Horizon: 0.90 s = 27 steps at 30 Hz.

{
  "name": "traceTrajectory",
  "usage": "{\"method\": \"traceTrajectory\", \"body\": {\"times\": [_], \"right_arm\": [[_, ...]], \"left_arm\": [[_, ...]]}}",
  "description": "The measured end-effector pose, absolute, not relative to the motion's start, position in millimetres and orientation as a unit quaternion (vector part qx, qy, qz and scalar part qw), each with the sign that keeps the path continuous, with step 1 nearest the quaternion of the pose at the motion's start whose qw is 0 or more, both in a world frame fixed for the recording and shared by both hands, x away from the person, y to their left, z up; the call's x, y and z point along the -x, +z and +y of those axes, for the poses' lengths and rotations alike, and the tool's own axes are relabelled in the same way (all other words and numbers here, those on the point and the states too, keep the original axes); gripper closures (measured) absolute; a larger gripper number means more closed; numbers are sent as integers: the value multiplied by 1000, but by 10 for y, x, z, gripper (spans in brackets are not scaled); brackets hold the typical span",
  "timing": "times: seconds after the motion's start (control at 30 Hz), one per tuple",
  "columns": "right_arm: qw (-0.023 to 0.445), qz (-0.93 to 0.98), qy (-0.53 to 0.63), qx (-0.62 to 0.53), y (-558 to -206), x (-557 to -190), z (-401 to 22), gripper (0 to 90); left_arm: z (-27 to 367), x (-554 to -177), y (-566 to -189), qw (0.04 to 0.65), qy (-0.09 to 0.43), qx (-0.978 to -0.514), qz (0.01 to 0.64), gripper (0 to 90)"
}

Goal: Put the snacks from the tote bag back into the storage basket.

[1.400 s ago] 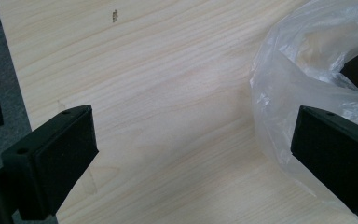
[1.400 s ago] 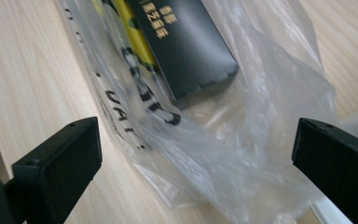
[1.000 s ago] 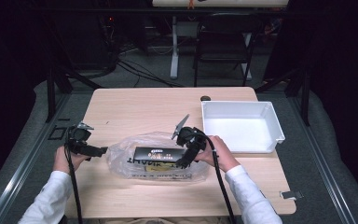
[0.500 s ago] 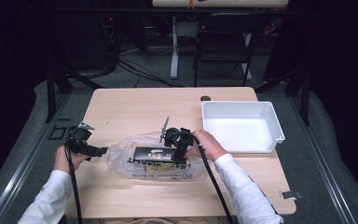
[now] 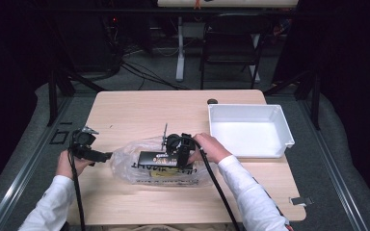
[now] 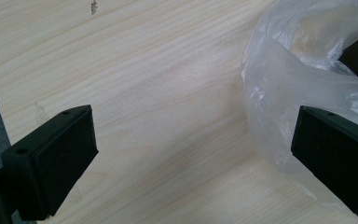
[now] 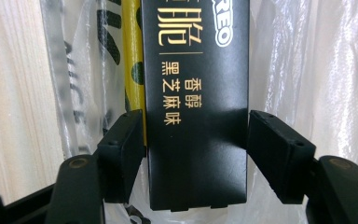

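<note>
Here the right gripper [image 7: 196,154] is closing its jaws on the black box [image 7: 196,107], one pad against each long side; earlier frames are given, and the jaws have just been closing in, with the box between them. The box is lying on the clear plastic bag [image 5: 159,166] near the table's front edge, at about 6 o'clock from the table's centre. In the high view the right gripper [image 5: 179,149] is standing over the box [image 5: 154,158], with the bag's mouth pointing toward 9 o'clock.

To do this step well, I judge the pads should be seating squarely on the cardboard alone, not pinching a fold of plastic, so the box can be sliding free without dragging the bag along. The left gripper [image 6: 191,154] is hanging wide open, nothing gripped, with one pad just touching the bag's edge [image 6: 279,102]; clamping that edge would be anchoring the bag against the pull. In the high view it [image 5: 89,150] is sitting at 9 o'clock from the bag.

The table [image 5: 139,110] is pale wood, bare and smooth. A white tray [image 5: 250,130] is waiting at 2 o'clock from the box, well apart. Beyond, the room is dark, with a chair [image 5: 231,48] and cables on the floor.
</note>
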State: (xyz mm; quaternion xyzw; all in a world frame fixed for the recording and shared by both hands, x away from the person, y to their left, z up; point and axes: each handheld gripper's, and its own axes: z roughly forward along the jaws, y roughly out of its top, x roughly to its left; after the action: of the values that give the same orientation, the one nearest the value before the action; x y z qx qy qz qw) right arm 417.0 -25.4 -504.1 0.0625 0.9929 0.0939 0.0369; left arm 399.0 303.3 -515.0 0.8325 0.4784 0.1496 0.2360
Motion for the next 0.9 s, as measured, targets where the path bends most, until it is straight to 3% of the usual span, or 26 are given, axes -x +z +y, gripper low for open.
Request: {"method": "traceTrajectory", "body": {"times": [0.9], "right_arm": [[29,998,29,-54,-5256,-4206,-111,358]], "left_arm": [[3035,-4006,-5160,239,137,-832,481,1]]}}
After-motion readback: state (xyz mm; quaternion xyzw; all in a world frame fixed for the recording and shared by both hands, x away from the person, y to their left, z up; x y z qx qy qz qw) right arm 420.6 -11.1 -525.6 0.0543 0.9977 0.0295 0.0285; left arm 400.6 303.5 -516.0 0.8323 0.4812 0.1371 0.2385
